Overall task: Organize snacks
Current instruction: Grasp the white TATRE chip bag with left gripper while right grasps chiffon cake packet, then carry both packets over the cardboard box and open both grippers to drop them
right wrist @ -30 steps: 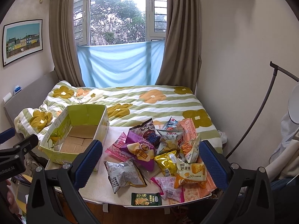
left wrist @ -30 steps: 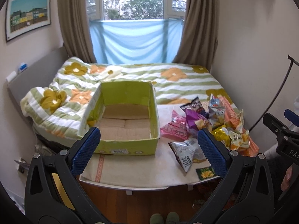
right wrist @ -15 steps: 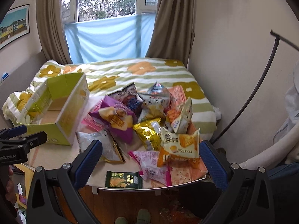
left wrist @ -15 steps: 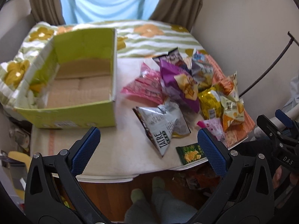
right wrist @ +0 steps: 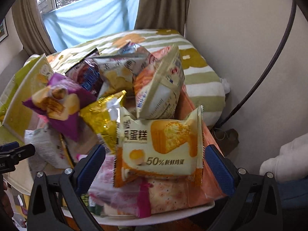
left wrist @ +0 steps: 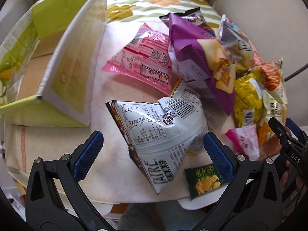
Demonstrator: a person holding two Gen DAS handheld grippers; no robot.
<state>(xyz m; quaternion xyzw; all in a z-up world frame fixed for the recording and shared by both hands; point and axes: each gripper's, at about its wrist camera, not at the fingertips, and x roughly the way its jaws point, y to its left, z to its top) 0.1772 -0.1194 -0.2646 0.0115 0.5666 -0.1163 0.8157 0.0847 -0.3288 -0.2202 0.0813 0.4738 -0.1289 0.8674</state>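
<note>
Now both open grippers (left wrist: 152, 150) (right wrist: 155, 162) hover over snack bags (left wrist: 163, 134).

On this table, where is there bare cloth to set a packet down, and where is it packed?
Bare tablecloth lies in front of the green box, left of the silver packet. A narrower strip runs between box and pink packet. The right half is piled deep around the purple bag and cake packet.

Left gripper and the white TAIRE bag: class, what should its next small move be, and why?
Probably ease the left gripper a little lower and close on the white TAIRE bag. Its jaws are open with the bag lying between the blue pads, free at the pile's near edge, and the open green box stands just to its left.
</note>
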